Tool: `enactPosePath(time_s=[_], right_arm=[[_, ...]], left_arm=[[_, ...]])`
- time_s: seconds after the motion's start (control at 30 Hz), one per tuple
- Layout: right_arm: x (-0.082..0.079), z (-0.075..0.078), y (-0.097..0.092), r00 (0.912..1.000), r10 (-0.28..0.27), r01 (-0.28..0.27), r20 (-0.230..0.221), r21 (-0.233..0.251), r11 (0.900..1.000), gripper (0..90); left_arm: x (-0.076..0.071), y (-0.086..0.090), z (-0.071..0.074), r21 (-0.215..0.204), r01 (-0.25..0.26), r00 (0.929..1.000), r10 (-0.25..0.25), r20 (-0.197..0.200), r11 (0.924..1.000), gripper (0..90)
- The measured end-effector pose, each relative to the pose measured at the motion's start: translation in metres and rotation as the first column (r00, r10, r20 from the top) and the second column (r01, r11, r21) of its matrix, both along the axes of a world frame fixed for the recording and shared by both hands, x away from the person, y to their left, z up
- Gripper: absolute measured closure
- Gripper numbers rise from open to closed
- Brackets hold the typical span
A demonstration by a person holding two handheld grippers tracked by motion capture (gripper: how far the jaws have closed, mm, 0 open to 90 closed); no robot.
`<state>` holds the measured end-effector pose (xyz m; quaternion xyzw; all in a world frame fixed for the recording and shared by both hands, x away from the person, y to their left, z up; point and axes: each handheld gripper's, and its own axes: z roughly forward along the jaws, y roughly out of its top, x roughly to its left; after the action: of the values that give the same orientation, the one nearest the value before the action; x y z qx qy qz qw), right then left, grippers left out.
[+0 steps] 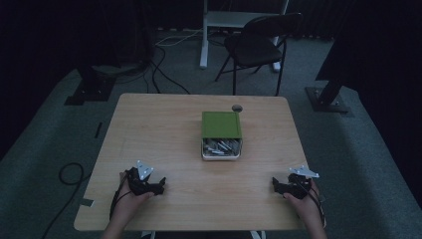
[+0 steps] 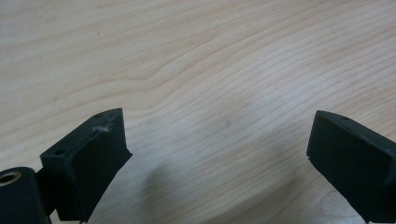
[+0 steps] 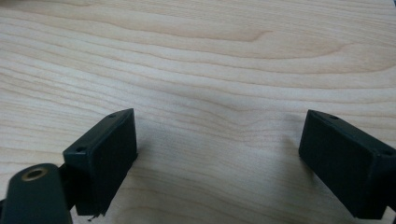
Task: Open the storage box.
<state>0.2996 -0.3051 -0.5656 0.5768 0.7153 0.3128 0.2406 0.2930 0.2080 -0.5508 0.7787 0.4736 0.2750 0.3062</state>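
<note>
Left gripper (image 1: 161, 188): jaws spread wide, nothing between them. Left gripper view (image 2: 219, 140) confirms it: bare wood grain across the whole gap, no contact with any object. Jaw tips sit low over the table (image 1: 164, 129), casting a soft shadow on it; can't tell if they touch the wood. One pad has a chipped, frayed top edge.

Right gripper (image 1: 274, 185): same state, jaws wide apart and empty. Right gripper view (image 3: 217, 140) shows plain tabletop between the pads, nothing gripped or touched. Small bit of fluff hangs at the bottom of one jaw.

Both grippers are held by hands near the table's near edge, well apart from each other, jaws pointing inward toward one another. Left hand (image 1: 130, 199) and right hand (image 1: 304, 201) wrap the gripper bodies; a grey plate sits on top of each.

Box (image 1: 221, 135): between the two grippers and ahead of them, toward the far side, well apart from both. Green lid (image 1: 221, 124) covers its far part; the near part is open and shows a pile of small metallic pieces (image 1: 221, 147), too small to identify. Not touched by either gripper.

Small dark round thing (image 1: 237, 107) sits just beyond the box's far corner, on the right gripper's side. Detail unclear in the dim light.
</note>
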Motion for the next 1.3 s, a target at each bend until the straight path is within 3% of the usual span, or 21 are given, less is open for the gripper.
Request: enactPosePath(time_s=[0.23,0.47,0.63,0.87,0.93,1.3], right_arm=[[0.0,0.0,0.0,1.0,0.0,0.0,0.0,0.0,1.0,10.9],[0.0,0.0,0.0,1.0,0.0,0.0,0.0,0.0,1.0,10.9],[0.0,0.0,0.0,1.0,0.0,0.0,0.0,0.0,1.0,10.9],[0.0,0.0,0.0,1.0,0.0,0.0,0.0,0.001,1.0,10.9],[0.0,0.0,0.0,1.0,0.0,0.0,0.0,0.0,1.0,10.9],[0.0,0.0,0.0,1.0,0.0,0.0,0.0,0.0,1.0,10.9]], left_arm=[[0.002,-0.015,0.004,0.03,0.046,0.9983,-0.047,0.033,0.9985,5.6],[0.002,-0.034,0.009,0.086,0.106,0.9916,-0.111,0.066,0.9907,5.6],[0.001,-0.044,0.011,0.1,0.132,0.9869,-0.14,0.08,0.9862,5.6],[0.001,-0.059,0.016,0.139,0.18,0.9758,-0.195,0.099,0.9737,6.4],[0.001,-0.061,0.016,0.135,0.185,0.9745,-0.2,0.102,0.9733,6.4],[0.001,-0.085,0.018,0.204,0.231,0.9545,-0.262,0.142,0.9513,8.5]])
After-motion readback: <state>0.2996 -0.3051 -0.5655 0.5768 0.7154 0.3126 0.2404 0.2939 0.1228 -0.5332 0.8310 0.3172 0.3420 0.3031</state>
